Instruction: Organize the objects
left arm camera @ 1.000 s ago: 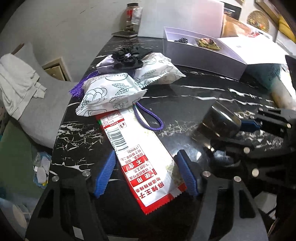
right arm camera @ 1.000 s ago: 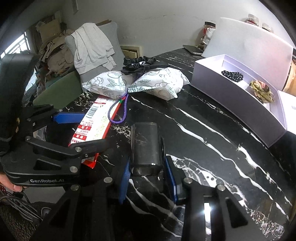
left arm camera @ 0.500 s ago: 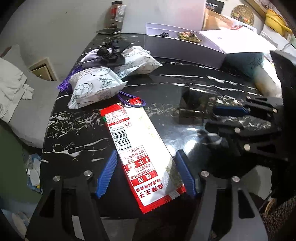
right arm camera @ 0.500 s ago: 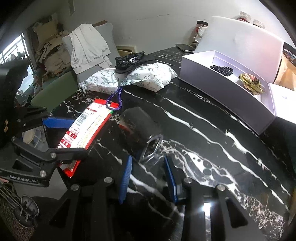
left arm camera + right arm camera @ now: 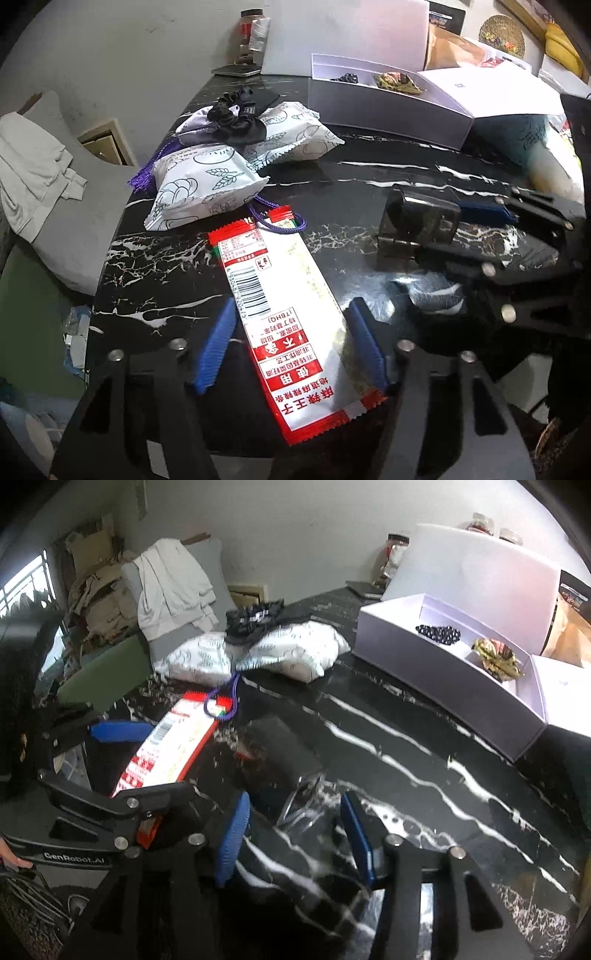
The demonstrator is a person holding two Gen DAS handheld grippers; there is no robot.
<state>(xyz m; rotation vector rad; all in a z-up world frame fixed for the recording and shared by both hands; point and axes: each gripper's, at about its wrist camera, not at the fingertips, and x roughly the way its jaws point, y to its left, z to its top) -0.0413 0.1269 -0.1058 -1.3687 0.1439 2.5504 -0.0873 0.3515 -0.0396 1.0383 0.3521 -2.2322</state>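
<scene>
A long red-and-white snack packet point(image 5: 284, 314) lies flat on the black marble table point(image 5: 362, 184). My left gripper point(image 5: 291, 347) straddles its near end, jaws closing; the left pad point(image 5: 216, 350) stands off the packet, so it is open. A small dark glossy case point(image 5: 280, 753) with a metal clasp lies on the table just past my right gripper point(image 5: 295, 834). Its jaws are opening, and only the clasp end reaches in between the blue fingers point(image 5: 232, 834), untouched. The left wrist view shows the case point(image 5: 421, 218) at the right gripper's tips.
Two white patterned pouches point(image 5: 207, 184), a black scrunchie point(image 5: 236, 118) and a purple cord point(image 5: 273, 218) lie beyond the packet. An open white box point(image 5: 443, 672) holding black beads point(image 5: 437, 632) and a leafy bundle stands at the back right. A grey chair point(image 5: 184, 602) with white cloth is left.
My right gripper has opened and let go of the dark case, which now lies on the table. My left jaws have narrowed around the packet.
</scene>
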